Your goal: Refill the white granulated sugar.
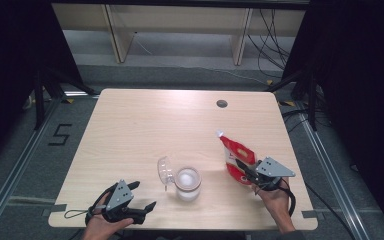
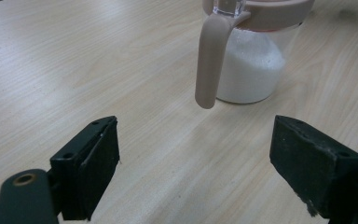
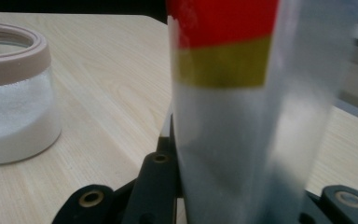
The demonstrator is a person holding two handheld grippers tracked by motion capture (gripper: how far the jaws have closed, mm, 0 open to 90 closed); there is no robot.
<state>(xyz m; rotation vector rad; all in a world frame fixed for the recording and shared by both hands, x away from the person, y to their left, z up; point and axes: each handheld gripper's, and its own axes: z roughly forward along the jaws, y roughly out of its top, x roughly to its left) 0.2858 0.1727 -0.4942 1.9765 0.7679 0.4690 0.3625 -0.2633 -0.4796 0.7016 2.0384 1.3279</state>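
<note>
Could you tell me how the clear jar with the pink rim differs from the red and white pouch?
The clear glass jar with a pink rim stands on the table with its lid open; the red and white spouted pouch is clamped in the right gripper. The jar is rigid, the pouch soft. The jar holds white granules.

the left tongs (image 2: 193,163) stand wide apart over the tabletop (image 2: 74,70); beyond them, a jar (image 2: 256,60) of white powder with a beige handle (image 2: 209,60).

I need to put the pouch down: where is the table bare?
Bare: the far half up to the grommet hole, and left of the jar. Crowded: the near edge, with the left gripper, jar, pouch and right gripper.
</note>
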